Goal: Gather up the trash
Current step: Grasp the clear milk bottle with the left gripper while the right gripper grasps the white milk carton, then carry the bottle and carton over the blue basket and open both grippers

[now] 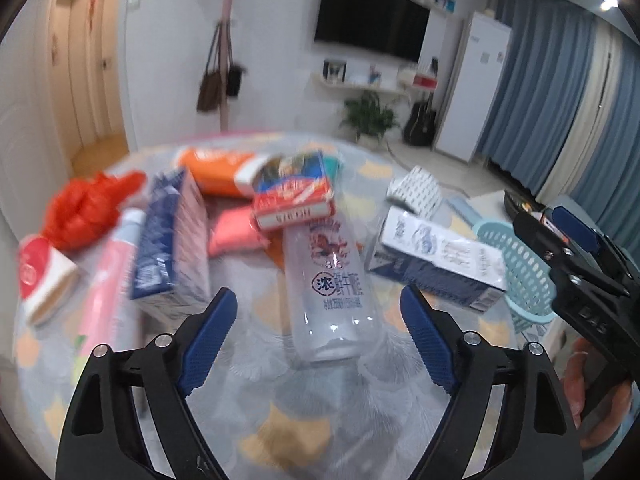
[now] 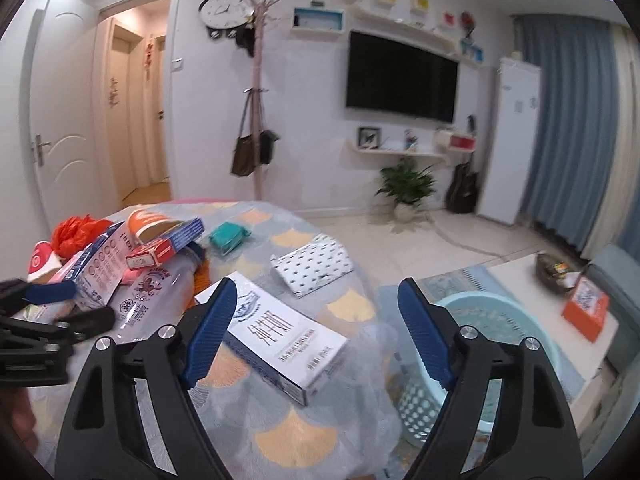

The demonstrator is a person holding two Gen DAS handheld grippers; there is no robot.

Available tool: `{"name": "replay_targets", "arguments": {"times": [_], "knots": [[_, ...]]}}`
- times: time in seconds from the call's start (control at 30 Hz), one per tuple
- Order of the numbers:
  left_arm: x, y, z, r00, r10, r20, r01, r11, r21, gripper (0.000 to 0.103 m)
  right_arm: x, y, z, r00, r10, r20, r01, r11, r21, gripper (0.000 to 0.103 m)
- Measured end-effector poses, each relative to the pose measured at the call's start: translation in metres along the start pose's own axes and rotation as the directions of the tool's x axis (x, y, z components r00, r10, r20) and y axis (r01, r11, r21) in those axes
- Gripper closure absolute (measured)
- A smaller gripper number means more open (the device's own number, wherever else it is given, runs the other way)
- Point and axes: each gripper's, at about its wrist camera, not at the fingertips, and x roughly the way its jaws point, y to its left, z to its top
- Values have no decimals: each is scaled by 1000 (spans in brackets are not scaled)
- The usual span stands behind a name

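Clear plastic bottle [image 1: 330, 280] lies on the worktop [image 1: 300, 420] straight ahead of the left claw [image 1: 318, 344], long axis along its reach, base nearest. Left claw spread, empty. Right claw [image 2: 316, 336] also spread, over a stiff carton [image 2: 280, 336]; mesh basket [image 2: 480, 344] off the edge.

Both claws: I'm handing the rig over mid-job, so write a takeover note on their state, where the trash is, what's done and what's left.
Left claw: open, empty, pointed at the clear plastic bottle lying on the round table.
Right claw: open, empty, over the table edge near the white-and-blue milk carton.
Light blue plastic basket: beside the table; no trash visible inside.
Done: nothing collected, as far as visible.
Left: bottle, carton, other boxes, red plastic bag.
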Motion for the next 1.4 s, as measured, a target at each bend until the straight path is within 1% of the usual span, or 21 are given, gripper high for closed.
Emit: {"name": "replay_targets", "arguments": {"times": [0.1, 0.13, 0.17, 0.2, 0.23, 0.3, 0.33, 0.4, 0.5, 0.57, 0.7, 0.77, 0.87, 0.93, 1.13, 1.2, 1.23, 1.3, 1.33, 1.37, 1.4], "knots": [[21, 3, 4, 999, -2, -49, 1, 1000, -21, 25, 23, -4, 1, 996, 70, -58, -70, 997, 17, 25], [25, 3, 5, 998, -2, -60, 0, 1000, -27, 25, 36, -8, 2, 988, 120, -98, -117, 993, 28, 25], [28, 3, 6, 998, 2, -67, -3, 1000, -29, 25, 46, -11, 2, 976, 173, -130, -169, 985, 41, 25], [32, 2, 7, 997, 6, -72, -8, 1000, -22, 25, 51, -13, 2, 967, 208, -144, -202, 978, 58, 25], [35, 0, 8, 997, 7, -76, -9, 1000, -16, 25, 60, -18, 2, 951, 259, -167, -247, 965, 92, 24], [40, 0, 9, 996, 4, -90, -6, 1000, -16, 26, 72, -22, 2, 930, 308, -203, -288, 950, 124, 24], [43, 1, 10, 995, 8, -101, -9, 1000, -15, 28, 75, -22, 2, 925, 316, -211, -295, 947, 124, 24], [49, 1, 9, 992, 3, -127, -4, 1000, -12, 40, 82, -20, 0, 911, 341, -233, -319, 939, 127, 24], [53, 1, 9, 988, -12, -156, 9, 1000, -20, 44, 85, -13, -4, 906, 332, -263, -317, 943, 100, 23], [53, 3, 7, 989, -8, -151, 6, 1000, -13, 45, 84, -7, -6, 900, 330, -285, -323, 944, 74, 23], [42, 4, 1, 990, -12, -140, 12, 1000, -1, 47, 71, 6, -9, 912, 285, -295, -300, 954, -6, 24], [37, 7, -3, 991, -20, -135, 21, 1000, 4, 47, 67, 13, -13, 912, 269, -311, -293, 956, -33, 24], [27, 9, -12, 991, -30, -130, 32, 999, 14, 47, 58, 24, -22, 898, 285, -336, -316, 948, -39, 25], [20, 11, -20, 990, -37, -134, 40, 999, 24, 47, 52, 31, -28, 891, 286, -353, -320, 946, -43, 28], [0, 16, -35, 982, -53, -181, 64, 996, 56, 47, 53, 35, -29, 897, 242, -371, -265, 964, -11, 28], [-4, 15, -36, 981, -50, -185, 64, 996, 69, 47, 59, 36, -28, 901, 207, -382, -228, 973, -12, 28], [-5, 14, -35, 982, -46, -184, 60, 996, 73, 46, 63, 37, -27, 901, 188, -390, -209, 978, -13, 30], [-5, 13, -33, 983, -29, -179, 44, 996, 77, 44, 69, 38, -28, 897, 179, -403, -195, 981, 0, 37], [-4, 12, -31, 984, -17, -179, 33, 996, 83, 43, 71, 37, -28, 895, 182, -407, -194, 981, 13, 44], [-2, 9, -31, 984, -5, -178, 21, 996, 89, 39, 72, 36, -29, 895, 182, -407, -189, 982, 22, 46], [0, 7, -30, 984, 9, -176, 8, 995, 97, 38, 72, 35, -30, 896, 180, -405, -186, 982, 24, 47]]}}
